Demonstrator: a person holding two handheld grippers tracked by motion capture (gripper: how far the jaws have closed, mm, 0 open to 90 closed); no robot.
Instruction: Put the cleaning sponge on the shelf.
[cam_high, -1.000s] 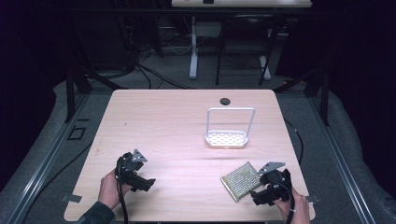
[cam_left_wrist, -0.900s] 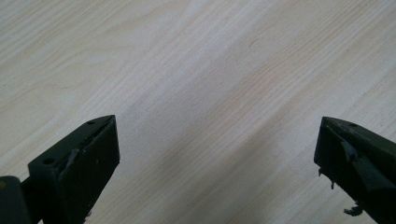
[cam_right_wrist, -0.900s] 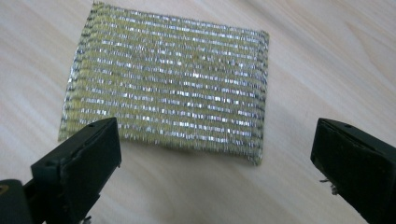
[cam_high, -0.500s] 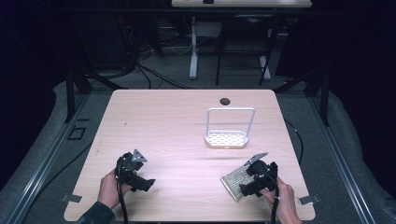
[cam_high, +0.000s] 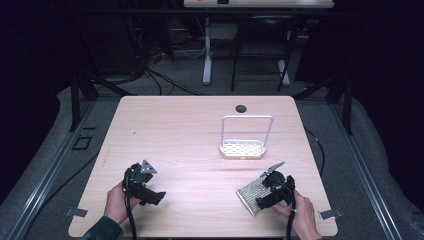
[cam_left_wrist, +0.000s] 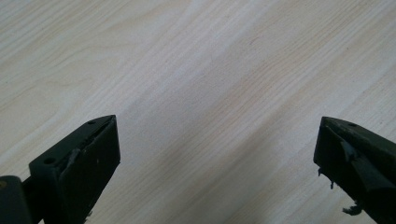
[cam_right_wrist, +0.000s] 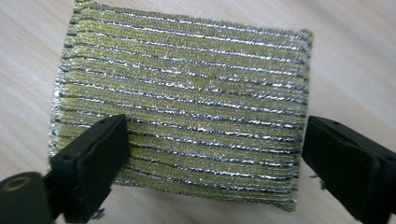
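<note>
On a pale wooden table (cam_high: 200, 135), seen from above, two hand-held grippers are shown near the person's edge. At the near right, a glittery gold-and-silver scouring pad (cam_high: 251, 195) is seen lying flat on the wood, with the right gripper (cam_high: 274, 190) held over its right end by the right hand (cam_high: 300, 215). From that gripper's own camera, the pad (cam_right_wrist: 182, 102) is seen stretched across the gap between the two black fingers (cam_right_wrist: 93, 163), which are spread wide apart (whether they touch the pad cannot be told). At the near left, the left gripper (cam_high: 142, 182) is held low over bare wood by the left hand (cam_high: 116, 202); its fingers (cam_left_wrist: 79, 168) are likewise set well apart, with nothing between them. Farther back, right of centre, a small white rack (cam_high: 243, 148) with a tall wire handle is seen standing upright, well apart from the pad. A small dark round cap (cam_high: 241, 108) is set near the far edge.
</note>
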